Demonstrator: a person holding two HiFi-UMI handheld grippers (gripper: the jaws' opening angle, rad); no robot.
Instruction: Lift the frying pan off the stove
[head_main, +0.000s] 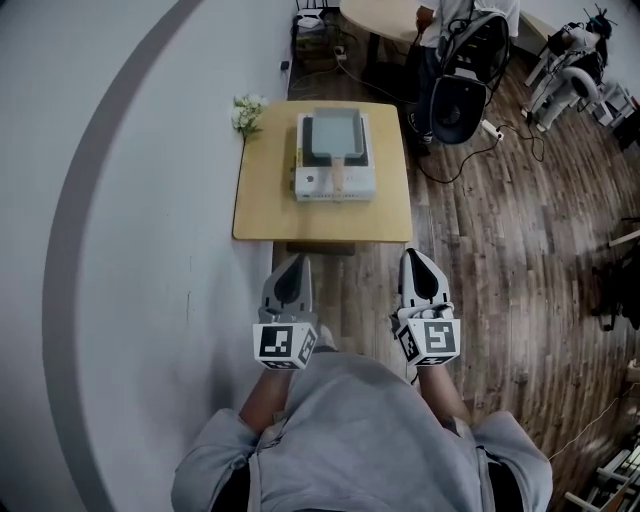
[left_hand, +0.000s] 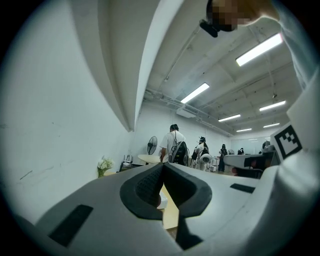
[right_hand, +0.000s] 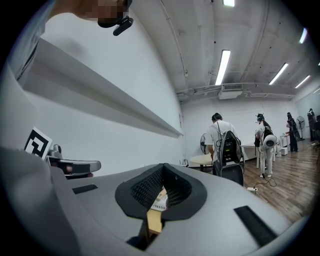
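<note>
A square grey frying pan (head_main: 333, 134) with a wooden handle (head_main: 338, 172) sits on a white stove (head_main: 335, 180) on a small wooden table (head_main: 262, 200). My left gripper (head_main: 296, 260) and right gripper (head_main: 417, 254) are both shut and empty. They are held side by side in front of my chest, short of the table's near edge and pointing at it. In the left gripper view the closed jaws of that gripper (left_hand: 163, 168) hide most of the table (left_hand: 171, 214). In the right gripper view a bit of the stove (right_hand: 160, 202) shows through the gap below the right gripper (right_hand: 162, 168).
A white wall (head_main: 120, 200) runs along the table's left side. White flowers (head_main: 247, 111) stand at the table's far left corner. Beyond the table stand a person with a backpack (head_main: 472, 40), a floor fan (head_main: 458, 106) and a round table (head_main: 385, 14). Cables (head_main: 470, 150) lie on the wood floor.
</note>
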